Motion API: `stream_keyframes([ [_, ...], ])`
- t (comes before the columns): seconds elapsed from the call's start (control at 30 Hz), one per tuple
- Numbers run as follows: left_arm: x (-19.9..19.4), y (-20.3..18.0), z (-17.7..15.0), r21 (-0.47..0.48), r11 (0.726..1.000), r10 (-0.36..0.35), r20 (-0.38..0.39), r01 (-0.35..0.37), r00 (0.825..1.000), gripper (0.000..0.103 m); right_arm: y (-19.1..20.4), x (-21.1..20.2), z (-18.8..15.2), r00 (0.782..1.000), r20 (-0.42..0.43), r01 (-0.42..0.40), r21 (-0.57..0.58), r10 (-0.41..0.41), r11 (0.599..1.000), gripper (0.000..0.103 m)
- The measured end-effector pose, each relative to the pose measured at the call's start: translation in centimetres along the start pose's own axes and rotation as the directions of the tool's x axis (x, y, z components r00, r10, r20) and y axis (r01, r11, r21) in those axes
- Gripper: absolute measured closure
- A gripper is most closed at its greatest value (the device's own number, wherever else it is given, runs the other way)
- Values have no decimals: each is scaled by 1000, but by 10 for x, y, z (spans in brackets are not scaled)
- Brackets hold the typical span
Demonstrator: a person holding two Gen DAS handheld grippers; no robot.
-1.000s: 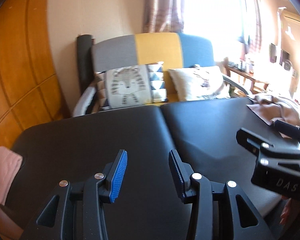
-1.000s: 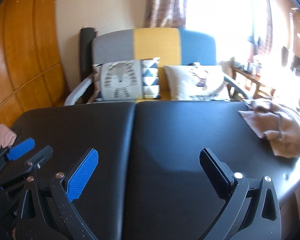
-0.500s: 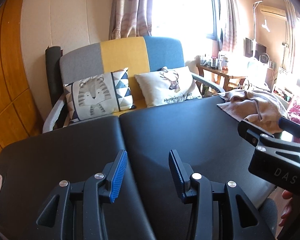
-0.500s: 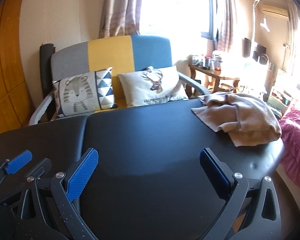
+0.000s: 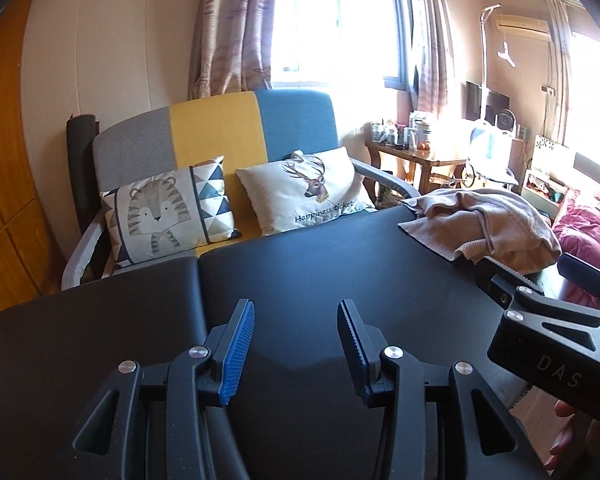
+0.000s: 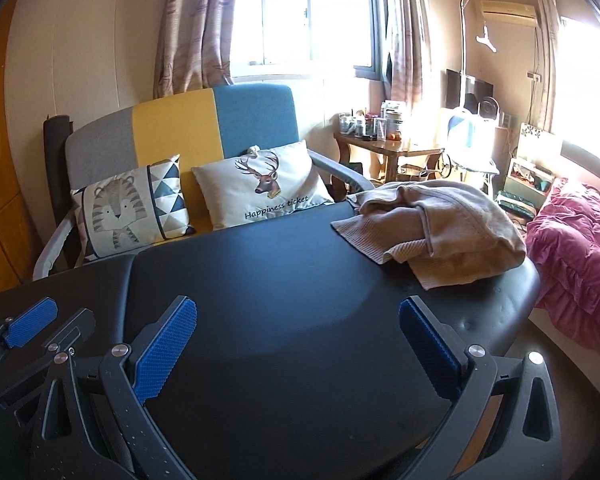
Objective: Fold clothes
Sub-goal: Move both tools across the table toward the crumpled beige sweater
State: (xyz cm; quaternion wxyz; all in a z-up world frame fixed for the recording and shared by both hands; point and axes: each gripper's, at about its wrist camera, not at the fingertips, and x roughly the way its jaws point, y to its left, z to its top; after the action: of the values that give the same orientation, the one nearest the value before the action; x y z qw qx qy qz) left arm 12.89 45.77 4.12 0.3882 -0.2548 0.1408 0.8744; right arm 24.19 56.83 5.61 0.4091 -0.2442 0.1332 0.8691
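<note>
A crumpled beige knit garment (image 6: 440,232) lies at the far right end of the black padded table (image 6: 284,280); it also shows in the left wrist view (image 5: 484,228). My left gripper (image 5: 296,312) is open and empty above the middle of the table (image 5: 300,272). My right gripper (image 6: 298,312) is wide open and empty, short of the garment and to its left. The right gripper's body (image 5: 556,328) shows at the right of the left wrist view. The left gripper's blue pad (image 6: 28,322) shows at the left of the right wrist view.
A grey, yellow and blue sofa (image 6: 180,128) with two printed cushions (image 6: 260,188) stands behind the table. A wooden side table (image 6: 388,148) with jars stands at the back right. A pink quilt (image 6: 580,264) lies right of the table's end.
Both grippers have swung to the right along the table. The beige garment has come closer and more central. The pink cloth at the table's left end has left the views.
</note>
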Motion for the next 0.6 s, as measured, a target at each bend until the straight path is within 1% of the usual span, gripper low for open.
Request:
stream_keyframes([
  [0.17,2,-17,-1,24,999,-33,-4,33,999,59,-19,3,-1,999,-2,37,24,-37,999,0],
  [0.33,2,-28,0,43,998,-51,-1,51,999,59,-31,5,-4,998,-10,61,47,-60,997,0],
  [0.6,6,-40,3,71,997,-42,-11,43,999,59,-38,11,-9,998,-25,67,64,-66,996,0],
])
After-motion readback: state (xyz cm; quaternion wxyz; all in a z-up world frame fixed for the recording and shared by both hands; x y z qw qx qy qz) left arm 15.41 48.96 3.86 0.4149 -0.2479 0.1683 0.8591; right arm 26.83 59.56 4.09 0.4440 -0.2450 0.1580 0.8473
